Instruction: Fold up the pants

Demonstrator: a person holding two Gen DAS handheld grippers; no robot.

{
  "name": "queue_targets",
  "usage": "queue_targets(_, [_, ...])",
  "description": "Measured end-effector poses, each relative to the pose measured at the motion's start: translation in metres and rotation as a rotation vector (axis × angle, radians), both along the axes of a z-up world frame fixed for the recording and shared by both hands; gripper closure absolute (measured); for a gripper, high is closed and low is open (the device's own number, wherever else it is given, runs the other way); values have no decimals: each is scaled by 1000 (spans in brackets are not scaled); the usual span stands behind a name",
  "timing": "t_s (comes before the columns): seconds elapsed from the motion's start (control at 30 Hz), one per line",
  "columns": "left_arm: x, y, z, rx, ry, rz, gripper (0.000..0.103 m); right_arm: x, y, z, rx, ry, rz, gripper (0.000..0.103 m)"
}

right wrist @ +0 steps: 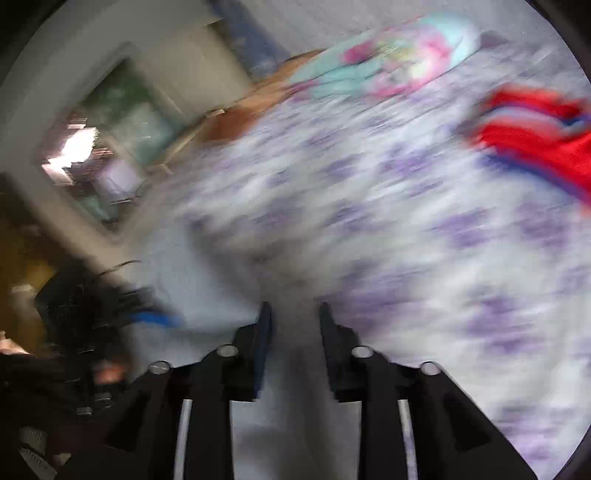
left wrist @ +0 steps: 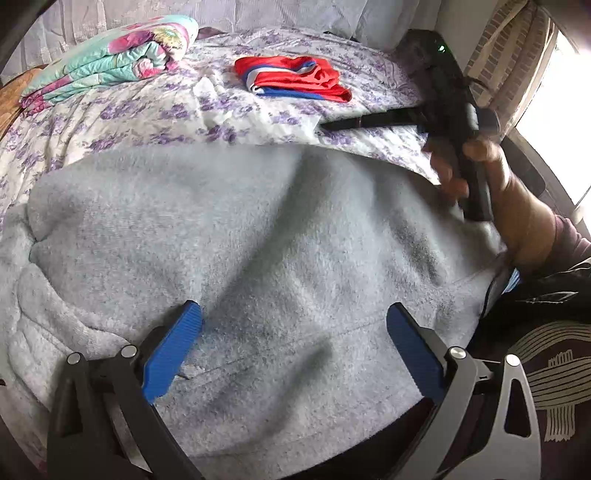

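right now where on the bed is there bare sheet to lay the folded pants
Bare floral sheet lies between the grey fleece pants, the floral quilt and the red-and-blue garment. The right side is crowded by the right gripper.

We see a bed covered by a white sheet with purple flowers, a folded floral quilt lying near its far left corner. Behind it runs a pale wall, and bright daylight enters through a window beside a brick-patterned curtain on the right.
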State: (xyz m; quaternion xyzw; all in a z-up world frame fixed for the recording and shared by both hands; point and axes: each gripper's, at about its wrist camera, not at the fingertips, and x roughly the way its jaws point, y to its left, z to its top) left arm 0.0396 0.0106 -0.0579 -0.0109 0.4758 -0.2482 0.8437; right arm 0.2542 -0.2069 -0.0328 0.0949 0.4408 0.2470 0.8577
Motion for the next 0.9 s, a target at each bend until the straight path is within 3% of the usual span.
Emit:
queue_targets(0.03, [-1, 1, 1, -9, 0, -3, 5, 4, -28, 5, 79, 31, -73, 68])
queue_targets(0.1, [-1, 1, 1, -14, 4, -3, 5, -8, -38, 22, 85, 10, -79, 61])
queue_targets(0.13, [-1, 1, 1, -12, 5, -5, 5, -18, -29, 28, 86, 2, -28, 59])
queue_targets(0.2, [0, 1, 1, -9, 10, -11, 5, -38, 7, 33, 45, -28, 69, 44])
queue_targets(0.27, [-3, 0, 1, 5, 17, -20, 5, -46, 41, 22, -21, -34, 112, 44])
queue_targets(0.33, [-9, 0, 2, 32, 18, -22, 5, -44, 68, 0, -50, 26, 174, 44])
queue_targets(0.4, [-17, 4, 2, 60, 22, -18, 5, -52, 90, -18, -54, 94, 278, 41])
queue_targets(0.53, [-34, 18, 6, 58, 46, 10, 5, -86, 107, -20, -3, 118, 454, 35])
queue_targets(0.63, [-37, 23, 18, 41, 32, 42, 5, -91, 101, -11, 50, 84, 470, 27])
queue_targets(0.77, [-26, 19, 37, 1, -40, 49, 5, -72, 89, -6, 221, 132, 452, 18])
queue_targets(0.83, [-10, 18, 33, -9, -40, 78, 5, -56, 92, -13, 245, 161, 423, 18])
queue_targets(0.9, [7, 23, 14, 13, 18, 127, 5, -31, 90, -27, 267, 214, 331, 18])
